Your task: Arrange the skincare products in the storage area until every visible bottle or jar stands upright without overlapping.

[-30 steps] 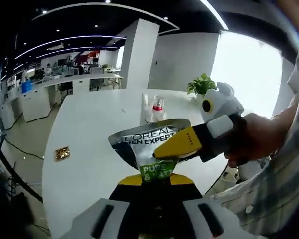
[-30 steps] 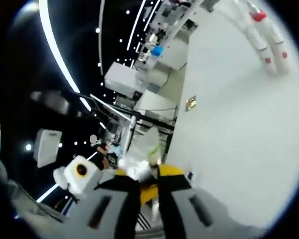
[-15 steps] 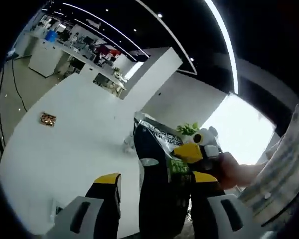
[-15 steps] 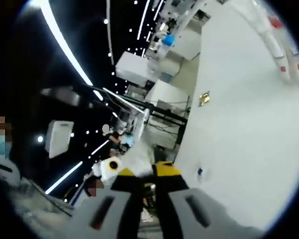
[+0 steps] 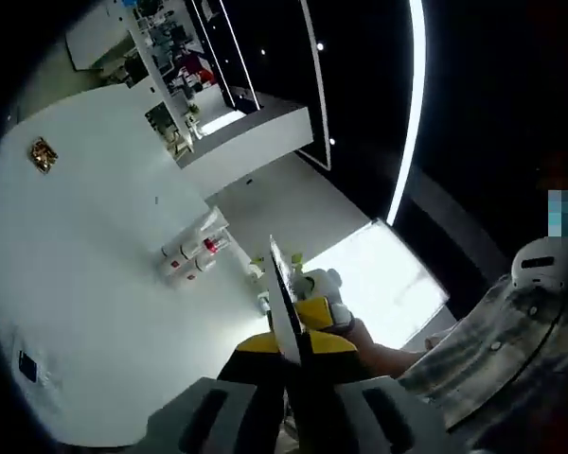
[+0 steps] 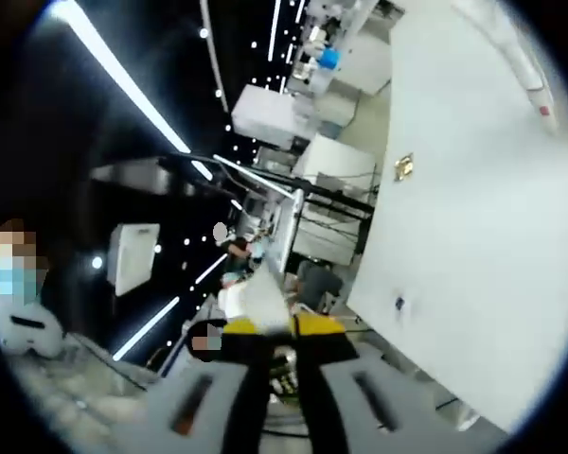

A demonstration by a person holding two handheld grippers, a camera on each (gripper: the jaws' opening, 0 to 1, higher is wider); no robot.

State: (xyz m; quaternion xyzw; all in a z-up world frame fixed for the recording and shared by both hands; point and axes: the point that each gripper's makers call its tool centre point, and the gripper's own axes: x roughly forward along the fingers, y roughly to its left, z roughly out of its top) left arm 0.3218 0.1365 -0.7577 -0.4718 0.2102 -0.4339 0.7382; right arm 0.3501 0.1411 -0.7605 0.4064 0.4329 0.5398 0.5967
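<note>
Jaws of the left gripper (image 5: 292, 355) stand close together, pinching the lower part of a tube (image 5: 282, 307) held above the near edge of the table (image 5: 85, 274). In the left gripper view the tube is seen edge-on: a thin, pale, flattened blade with a crimped upper end; no printing on it can be read. Just behind the tube, the right gripper (image 5: 320, 305) enters from the right, yellow-tipped, carried in a person's hand (image 5: 379, 357) with a plaid sleeve (image 5: 497, 350) beyond it. Whether it touches the tube cannot be told from this view.

In the right gripper view, the jaws of the right gripper (image 6: 273, 333) are nearly closed on a pale, blurred piece (image 6: 263, 301) at their tips; its identity cannot be confirmed as the tube.

Farther out on the white table, several white bottles (image 5: 191, 255) with red markings lie close together on their sides; their count is hard to make out. A small gold packet (image 5: 44, 154) lies well apart from them, towards the far edge. A small dark-printed tag (image 5: 28, 367) lies flat near the close edge. In the right gripper view, the bottles (image 6: 525, 76) are cut off by the rim.
</note>
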